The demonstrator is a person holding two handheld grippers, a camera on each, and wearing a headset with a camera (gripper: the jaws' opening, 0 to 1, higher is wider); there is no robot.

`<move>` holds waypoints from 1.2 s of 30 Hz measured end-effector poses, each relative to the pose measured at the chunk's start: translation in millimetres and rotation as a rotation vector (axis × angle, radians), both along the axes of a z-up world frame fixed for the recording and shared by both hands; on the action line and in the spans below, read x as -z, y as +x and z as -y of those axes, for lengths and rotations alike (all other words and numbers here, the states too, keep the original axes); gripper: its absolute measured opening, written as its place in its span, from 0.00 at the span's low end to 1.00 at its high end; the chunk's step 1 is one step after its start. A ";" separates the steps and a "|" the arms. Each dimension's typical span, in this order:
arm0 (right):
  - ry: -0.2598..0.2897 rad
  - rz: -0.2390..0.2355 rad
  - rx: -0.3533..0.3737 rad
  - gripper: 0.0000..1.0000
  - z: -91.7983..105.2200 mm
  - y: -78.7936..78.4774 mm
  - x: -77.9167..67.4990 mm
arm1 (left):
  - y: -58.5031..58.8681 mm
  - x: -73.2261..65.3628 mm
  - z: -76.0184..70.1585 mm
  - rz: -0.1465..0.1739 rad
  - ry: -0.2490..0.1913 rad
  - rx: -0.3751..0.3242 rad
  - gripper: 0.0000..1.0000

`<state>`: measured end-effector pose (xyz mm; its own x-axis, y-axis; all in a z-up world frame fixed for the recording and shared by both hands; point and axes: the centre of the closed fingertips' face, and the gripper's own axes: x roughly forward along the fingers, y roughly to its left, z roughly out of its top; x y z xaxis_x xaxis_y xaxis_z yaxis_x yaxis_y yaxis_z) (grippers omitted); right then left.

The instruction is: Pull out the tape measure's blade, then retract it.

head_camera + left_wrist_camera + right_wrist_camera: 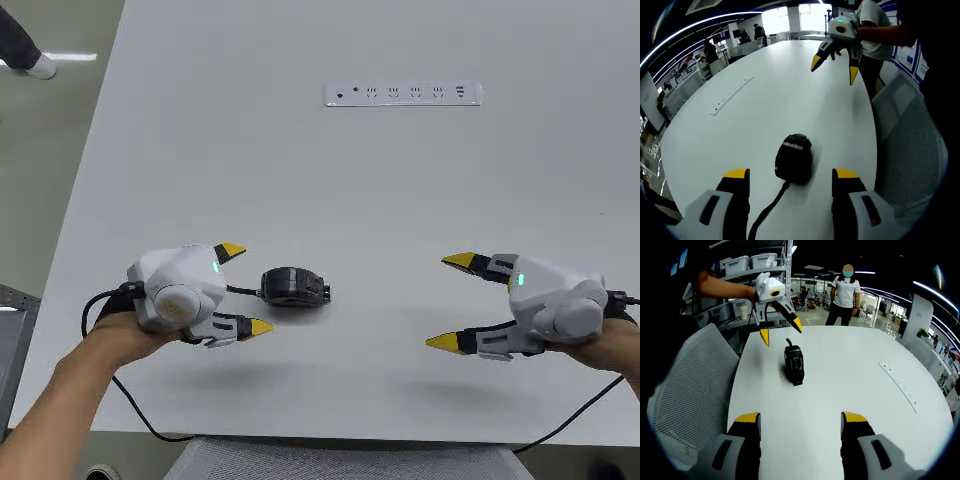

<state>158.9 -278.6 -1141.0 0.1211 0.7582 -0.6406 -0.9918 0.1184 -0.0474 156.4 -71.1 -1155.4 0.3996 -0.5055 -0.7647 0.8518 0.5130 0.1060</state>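
On smooth table, rounded black tape measure; left tool, right tool both released.

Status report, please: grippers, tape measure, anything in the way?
Left gripper open, small black tape measure lying just ahead of its jaws, untouched. Right gripper open, empty, well aside. Blade not out. Nothing blocking.

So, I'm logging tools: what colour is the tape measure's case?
The tape measure is black, with a grey strip on top; clearest in the left gripper view.
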 end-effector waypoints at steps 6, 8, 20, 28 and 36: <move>-0.007 0.004 -0.039 0.60 -10.2 4.1 9.1 | 3.6 9.1 4.4 -0.012 0.020 0.051 0.60; -0.008 0.005 -0.048 0.59 -13.6 5.2 10.9 | 4.1 11.1 6.1 -0.013 0.030 0.069 0.59; 0.009 0.014 -0.098 0.53 -40.4 15.6 25.7 | 7.5 29.8 13.7 -0.039 0.076 0.157 0.51; 0.011 0.009 -0.129 0.49 -56.8 18.4 38.0 | 9.4 40.3 16.4 -0.058 0.094 0.203 0.45; 0.030 -0.010 -0.150 0.44 -75.5 18.6 50.8 | 11.2 48.8 19.5 -0.072 0.108 0.241 0.41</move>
